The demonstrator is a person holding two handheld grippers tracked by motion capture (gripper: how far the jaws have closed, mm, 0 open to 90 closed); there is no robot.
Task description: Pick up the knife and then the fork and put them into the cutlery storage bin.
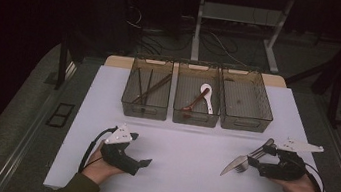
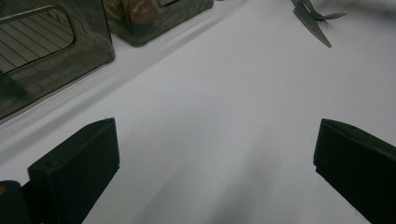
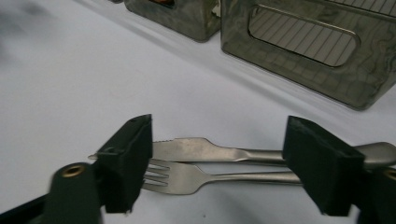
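Partly hidden behind the right gripper, whose jaws stand apart around them without pressing, a knife and fork lie side by side on the white table, lower right in the high view, tips pointing lower left. Left gripper gapes empty.

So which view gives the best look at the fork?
The right gripper view: the fork lies close up beside the knife, tines clear, between the right gripper's open jaws. The high view shows it small and partly hidden; the left gripper view shows it far off and blurred.
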